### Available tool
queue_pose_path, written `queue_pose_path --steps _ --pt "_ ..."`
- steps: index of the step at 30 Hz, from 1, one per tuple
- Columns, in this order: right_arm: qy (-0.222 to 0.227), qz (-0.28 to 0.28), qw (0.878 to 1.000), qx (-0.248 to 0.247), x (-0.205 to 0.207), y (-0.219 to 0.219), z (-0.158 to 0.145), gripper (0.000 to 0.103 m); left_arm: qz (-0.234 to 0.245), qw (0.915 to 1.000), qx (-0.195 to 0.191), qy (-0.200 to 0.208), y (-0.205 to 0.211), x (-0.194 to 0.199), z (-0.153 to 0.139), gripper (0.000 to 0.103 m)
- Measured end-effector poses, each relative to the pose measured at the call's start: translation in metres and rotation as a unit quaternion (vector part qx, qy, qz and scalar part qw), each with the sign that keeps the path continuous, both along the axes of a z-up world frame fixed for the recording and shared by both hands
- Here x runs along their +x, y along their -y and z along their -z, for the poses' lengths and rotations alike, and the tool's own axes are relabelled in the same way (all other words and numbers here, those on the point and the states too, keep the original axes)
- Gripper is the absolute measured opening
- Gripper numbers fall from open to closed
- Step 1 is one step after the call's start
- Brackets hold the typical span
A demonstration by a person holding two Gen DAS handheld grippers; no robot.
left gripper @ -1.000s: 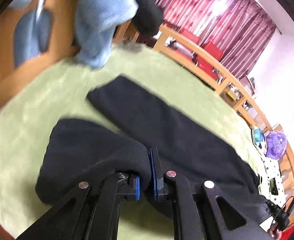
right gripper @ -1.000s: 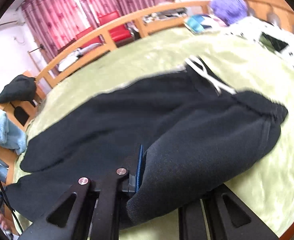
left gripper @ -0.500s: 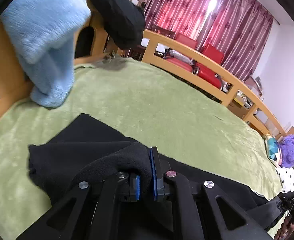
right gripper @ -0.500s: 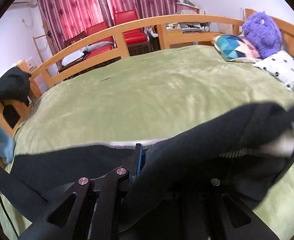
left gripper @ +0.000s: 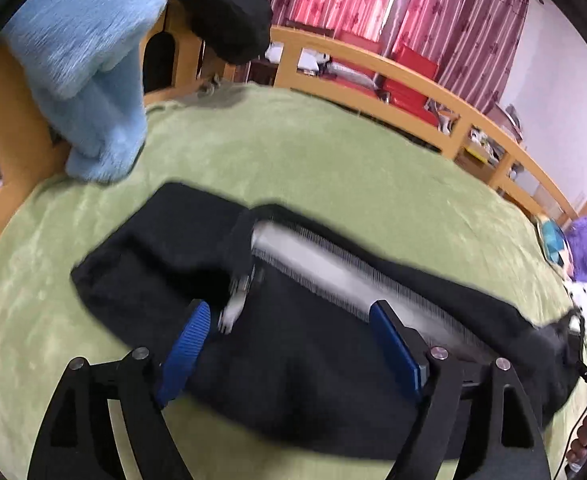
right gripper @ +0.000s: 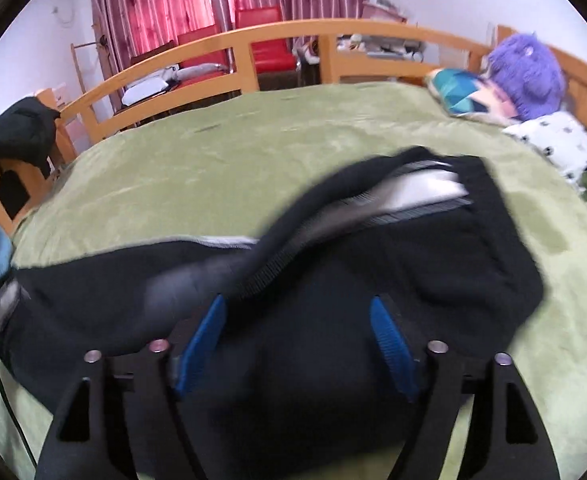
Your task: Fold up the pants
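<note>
Left gripper (left gripper: 289, 334): jaws spread, nothing pinched. Right gripper (right gripper: 297, 332): jaws spread, nothing pinched. One pair of black pants (left gripper: 313, 360) lies bunched on the green blanket (left gripper: 333, 152) directly beneath both. Beyond: one blue towel (left gripper: 89, 60), one black garment (left gripper: 221, 4), one purple plush toy (right gripper: 527, 76), wooden rail (right gripper: 285, 34).

Black fleece pants (left gripper: 313, 360): white-lined waistband ahead of the claw motion-blurred; lower edge hidden behind black claw arms. Pale blue fluffy towel (left gripper: 89, 60), far left of claw: top cut off by frame.
</note>
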State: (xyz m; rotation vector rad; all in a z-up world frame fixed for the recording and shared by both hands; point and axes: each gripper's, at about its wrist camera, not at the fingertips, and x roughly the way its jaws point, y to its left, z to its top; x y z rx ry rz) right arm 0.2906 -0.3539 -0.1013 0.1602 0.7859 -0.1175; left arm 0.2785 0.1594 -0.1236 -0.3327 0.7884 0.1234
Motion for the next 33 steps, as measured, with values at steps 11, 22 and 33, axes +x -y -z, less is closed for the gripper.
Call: queue_pose_path --steps 11,22,33 --pt "-0.068 0.077 0.982 0.158 -0.037 0.077 0.081 0.08 -0.038 0.994 -0.068 -0.076 -0.015 -0.018 0.094 0.081" --pt "-0.027 0.081 0.971 0.225 0.008 0.097 0.102 0.085 -0.057 0.9914 -0.11 -0.043 -0.016 0.03 0.102 0.08" --pt "0.008 0.121 0.974 0.189 0.004 0.09 0.088 0.009 -0.058 0.9942 -0.071 -0.057 -0.009 0.046 0.082 0.016"
